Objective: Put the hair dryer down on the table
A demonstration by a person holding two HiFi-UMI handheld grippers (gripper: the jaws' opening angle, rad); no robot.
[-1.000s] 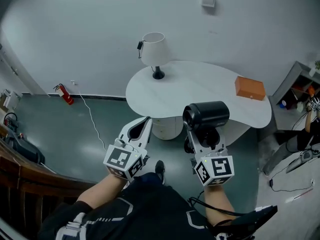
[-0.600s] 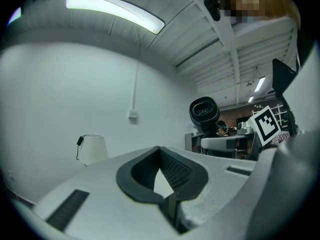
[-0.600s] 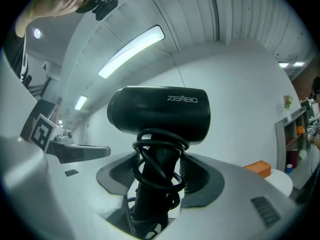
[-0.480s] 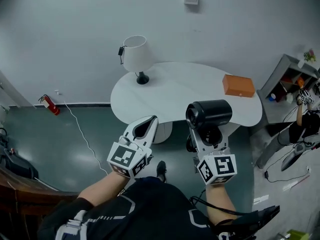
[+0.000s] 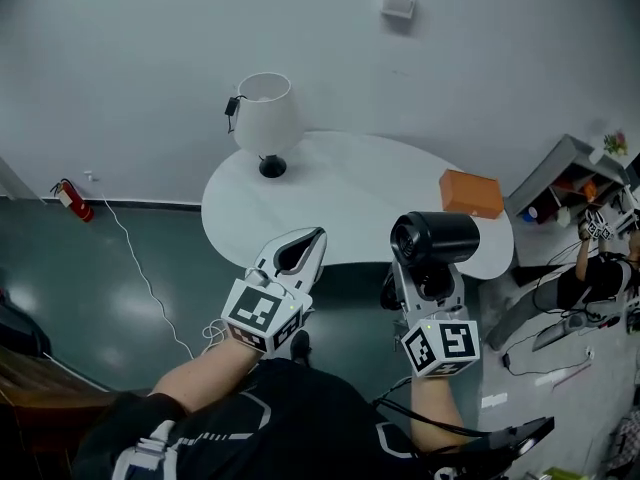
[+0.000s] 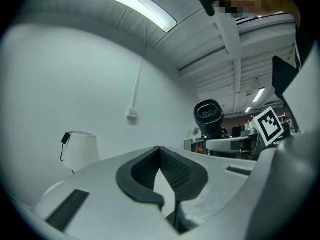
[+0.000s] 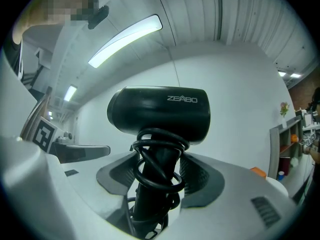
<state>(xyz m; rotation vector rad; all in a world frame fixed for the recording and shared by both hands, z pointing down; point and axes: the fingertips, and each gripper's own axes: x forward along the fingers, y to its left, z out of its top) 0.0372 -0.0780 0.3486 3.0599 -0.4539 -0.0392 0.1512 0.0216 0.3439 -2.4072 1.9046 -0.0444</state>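
Hair dryer (image 5: 437, 240), black with cord wrapped round handle, upright in right tool (image 5: 425, 280).

A white rounded table (image 5: 340, 183) is seen just ahead of the left gripper (image 5: 312, 240) and right gripper (image 5: 425, 273), with a white-shaded lamp (image 5: 265, 118) stood on it ahead-left of the left gripper and an orange box (image 5: 470, 193) laid ahead-right of the right gripper. A plain pale wall (image 5: 130, 58) is set behind the table, with a small white box (image 5: 398, 4) mounted high on it and a red fire extinguisher (image 5: 68, 198) stood at its foot, well left of the left gripper. Glossy dark green floor (image 5: 110, 278) is seen left of the left gripper, a shelf unit (image 5: 565, 168) far right of the right gripper, and a lit strip light (image 6: 130, 4) overhead.
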